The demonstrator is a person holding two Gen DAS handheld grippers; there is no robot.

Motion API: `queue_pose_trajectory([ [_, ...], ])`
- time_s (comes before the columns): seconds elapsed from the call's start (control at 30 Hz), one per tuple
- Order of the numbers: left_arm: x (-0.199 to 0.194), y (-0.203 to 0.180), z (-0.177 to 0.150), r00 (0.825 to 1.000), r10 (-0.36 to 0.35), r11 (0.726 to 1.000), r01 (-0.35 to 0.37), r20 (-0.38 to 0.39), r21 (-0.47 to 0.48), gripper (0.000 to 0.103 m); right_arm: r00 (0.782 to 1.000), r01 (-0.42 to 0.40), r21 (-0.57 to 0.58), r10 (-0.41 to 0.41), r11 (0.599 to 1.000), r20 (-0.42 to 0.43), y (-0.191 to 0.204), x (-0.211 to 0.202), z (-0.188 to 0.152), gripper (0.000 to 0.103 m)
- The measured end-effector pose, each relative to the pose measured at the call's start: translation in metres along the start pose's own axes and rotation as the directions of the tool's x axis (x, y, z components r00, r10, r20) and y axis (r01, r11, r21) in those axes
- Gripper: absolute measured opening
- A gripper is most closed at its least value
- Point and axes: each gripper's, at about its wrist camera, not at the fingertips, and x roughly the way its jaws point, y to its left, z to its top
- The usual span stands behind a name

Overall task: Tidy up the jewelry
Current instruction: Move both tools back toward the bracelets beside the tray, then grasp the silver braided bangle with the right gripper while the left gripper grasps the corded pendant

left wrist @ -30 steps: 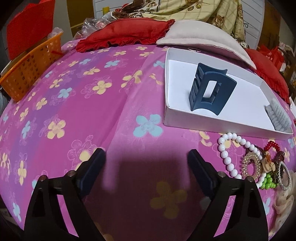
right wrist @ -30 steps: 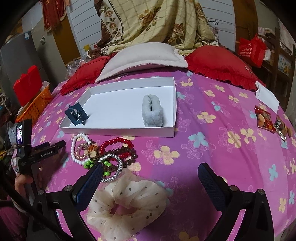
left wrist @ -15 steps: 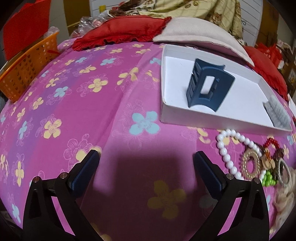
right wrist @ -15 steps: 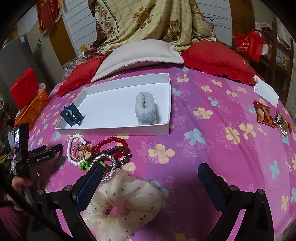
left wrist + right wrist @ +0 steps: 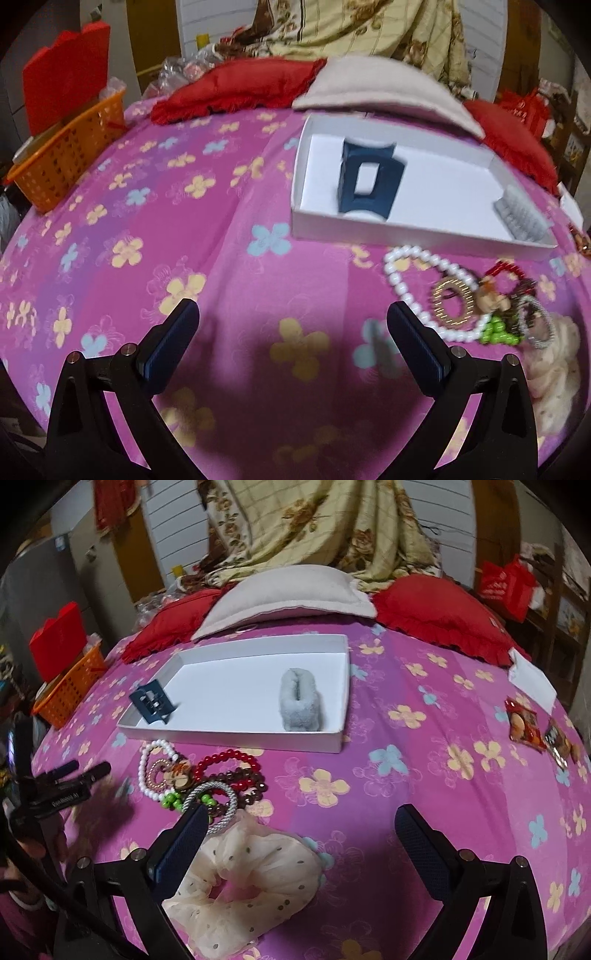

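Pink bedspread (image 5: 424,775) printed with yellow and blue flowers fills both views, with red cushions (image 5: 439,609) and a beige pillow (image 5: 288,594) along the top of each frame. Just below the pillow lies a white tray (image 5: 236,736); a blue hair claw (image 5: 152,701) stands at its left end in the right wrist view, a grey fluffy clip (image 5: 298,701) toward its right. Below the tray's near wall, left of centre, sits a tangle of jewelry: a white bead bracelet (image 5: 146,771), red beads (image 5: 225,760), a silver bangle (image 5: 218,805) (partly behind a finger). A cream dotted scrunchie (image 5: 243,886) lies at the bottom centre. The right gripper (image 5: 299,845) is spread wide over the scrunchie, gripping nothing. The left gripper (image 5: 291,339) is likewise spread, empty, above bare bedspread at the bottom of its frame. An orange basket (image 5: 70,155) sits at the upper left.
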Motion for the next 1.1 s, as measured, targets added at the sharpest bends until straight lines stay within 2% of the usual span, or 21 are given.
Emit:
queue_pose_trajectory([
  [0.07,-0.011,-0.002,0.002,0.999,-0.05,0.999,0.05,0.018,0.003,0.102,1.0,-0.007,-0.037,0.007,0.999,-0.001,0.005,0.003,0.002,0.092],
  [0.23,-0.015,-0.014,0.004,0.99,-0.14,0.99,0.14,-0.014,0.026,0.102,0.996,-0.079,-0.078,0.074,0.994,-0.058,0.018,0.02,0.009,0.066],
  [0.3,-0.013,-0.019,0.004,0.988,-0.148,0.988,0.149,-0.034,0.031,0.097,0.991,-0.115,-0.104,0.108,0.988,-0.072,0.029,0.027,0.011,0.062],
  [0.37,-0.009,-0.022,0.005,0.985,-0.165,0.986,0.166,-0.052,0.024,0.092,0.99,-0.121,-0.15,0.107,0.981,-0.096,0.041,0.038,0.011,0.048],
  [0.47,-0.004,-0.025,0.007,0.982,-0.179,0.984,0.18,-0.064,0.009,0.085,0.985,-0.127,-0.18,0.102,0.975,-0.142,0.049,0.057,0.009,0.042],
  [0.53,0.0,-0.028,0.008,0.983,-0.171,0.985,0.172,-0.072,0.018,0.084,0.981,-0.135,-0.189,0.104,0.973,-0.163,0.052,0.066,0.008,0.034],
  [0.63,0.008,-0.031,0.013,0.983,-0.16,0.987,0.162,-0.085,0.021,0.08,0.979,-0.139,-0.211,0.103,0.968,-0.174,0.055,0.074,0.006,0.03],
  [0.8,0.03,-0.039,0.021,0.978,-0.163,0.986,0.166,-0.126,0.009,0.078,0.982,-0.137,-0.25,0.099,0.958,-0.161,0.057,0.081,0.002,0.008],
  [0.83,0.034,-0.04,0.022,0.976,-0.169,0.985,0.171,-0.139,0.004,0.075,0.983,-0.138,-0.254,0.1,0.957,-0.157,0.057,0.08,0.002,0.007],
  [0.87,0.041,-0.042,0.022,0.971,-0.174,0.984,0.176,-0.166,-0.002,0.064,0.984,-0.138,-0.259,0.102,0.956,-0.149,0.056,0.079,0.001,0.007],
  [0.93,0.042,-0.046,0.023,0.978,-0.144,0.989,0.149,-0.149,0.022,0.052,0.985,-0.14,-0.258,0.107,0.956,-0.137,0.055,0.077,0.001,0.007],
  [0.97,0.043,-0.05,0.024,0.981,-0.122,0.991,0.129,-0.151,0.043,0.042,0.985,-0.144,-0.253,0.114,0.957,-0.128,0.054,0.075,0.001,0.006],
  [1.0,0.044,-0.051,0.025,0.979,-0.127,0.99,0.136,-0.16,0.047,0.029,0.986,-0.144,-0.248,0.116,0.958,-0.122,0.053,0.073,0.001,0.006],
  [1.03,0.044,-0.051,0.025,0.977,-0.138,0.988,0.147,-0.164,0.044,0.023,0.986,-0.144,-0.243,0.119,0.959,-0.113,0.052,0.07,0.002,0.006],
  [1.07,0.045,-0.051,0.026,0.971,-0.161,0.985,0.169,-0.176,0.032,0.013,0.987,-0.145,-0.233,0.125,0.962,-0.099,0.05,0.065,0.003,0.006],
  [1.1,0.044,-0.05,0.026,0.965,-0.188,0.981,0.192,-0.183,0.006,0.011,0.988,-0.145,-0.226,0.128,0.963,-0.09,0.048,0.062,0.005,0.006],
])
